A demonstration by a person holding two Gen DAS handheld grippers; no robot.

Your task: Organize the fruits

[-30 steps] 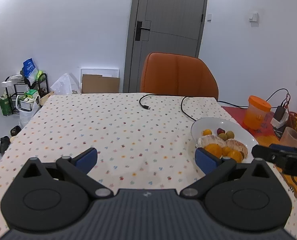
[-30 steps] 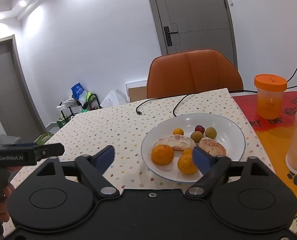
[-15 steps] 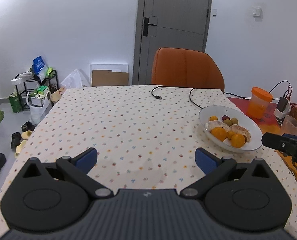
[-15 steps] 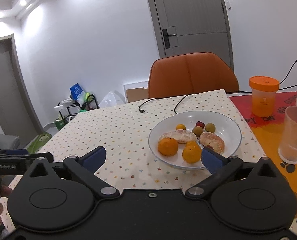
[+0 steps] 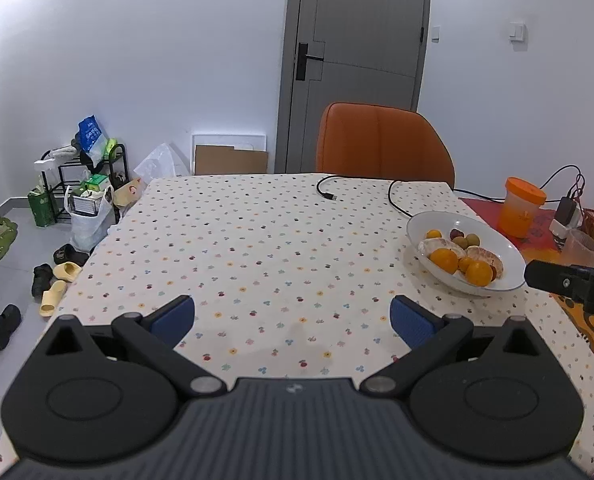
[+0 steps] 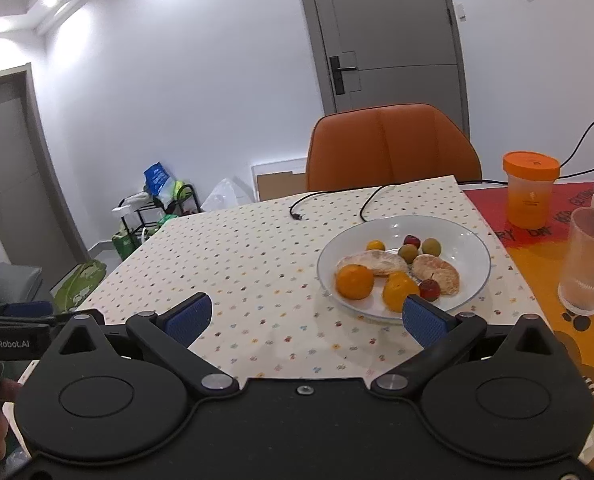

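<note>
A white plate (image 6: pixel 469 252) (image 5: pixel 505 252) on the dotted tablecloth holds oranges (image 6: pixel 354 281), peeled citrus pieces (image 6: pixel 373 263), small green fruits (image 6: pixel 431 246) and small red fruits (image 6: pixel 430 289). My right gripper (image 6: pixel 315 320) hangs open just short of the plate's near rim, nothing between its blue pads. Over the bare cloth to the left of the plate, my left gripper (image 5: pixel 293 320) is open and empty. The right gripper's body shows at the right edge of the left wrist view.
An orange chair (image 5: pixel 383 144) stands at the table's far side. A black cable (image 5: pixel 329 190) lies on the cloth behind the plate. An orange-lidded jar (image 6: pixel 530 189) and a clear cup (image 6: pixel 589 260) sit on the red mat at right. Shoes and a rack are on the floor at left.
Both grippers have pulled back and risen from the table, so the plate looks farther off. The right gripper's fingers have spread a little wider.
</note>
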